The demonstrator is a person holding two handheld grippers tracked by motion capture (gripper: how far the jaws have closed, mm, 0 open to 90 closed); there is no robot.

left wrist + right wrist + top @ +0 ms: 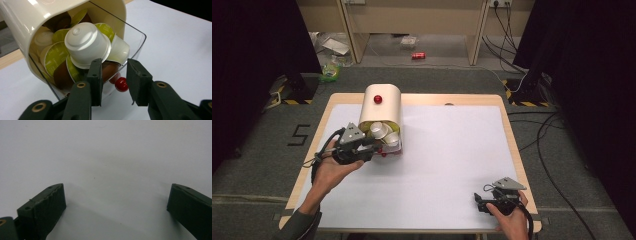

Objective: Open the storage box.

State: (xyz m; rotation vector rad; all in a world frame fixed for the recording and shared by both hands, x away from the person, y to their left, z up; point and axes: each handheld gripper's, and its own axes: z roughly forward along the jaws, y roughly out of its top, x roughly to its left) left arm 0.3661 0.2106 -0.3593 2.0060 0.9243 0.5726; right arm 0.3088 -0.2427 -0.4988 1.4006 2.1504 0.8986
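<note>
1. High view: the white tabletop carries one thing of work, a cream box near the far left corner.
2. The clear drawer already stands out of the box toward the person, so I judge the opening as mostly done. How much further it can slide I cannot tell.
3. The capsules, white, green and brown, are all in a heap in the drawer and under the box. None lies on the tabletop, so any taking out is not yet begun.
4. The left gripper is at the drawer front. Its jaws are released, one on each side of the red knob, and the pads do not press on it.
5. The right gripper rests near the front right corner, well apart from the box, with its jaws wide and nothing between them.
</note>
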